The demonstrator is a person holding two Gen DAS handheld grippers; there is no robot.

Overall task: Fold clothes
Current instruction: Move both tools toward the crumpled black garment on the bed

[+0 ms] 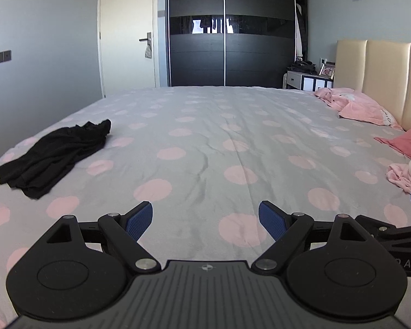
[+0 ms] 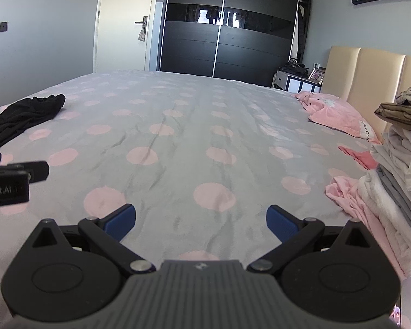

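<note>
A crumpled black garment (image 1: pixel 54 153) lies on the left part of the bed, also seen at the left edge of the right wrist view as the same black garment (image 2: pixel 22 118). A pile of clothes (image 2: pixel 397 170), white, grey and pink with an olive piece on top, rests at the right by the headboard. My left gripper (image 1: pixel 205 220) hovers open over the bare sheet with nothing between its blue pads. Beside it, my right gripper (image 2: pixel 201 222) is open too, and empty. Both are well short of the garment and the pile.
The bed (image 1: pixel 205 137) has a grey sheet with pink dots. Pink pillows (image 1: pixel 361 107) lie against a cream headboard (image 1: pixel 375 63). A dark wardrobe (image 1: pixel 230 30), a white door (image 1: pixel 126 27) and a nightstand (image 1: pixel 309 79) stand beyond the bed.
</note>
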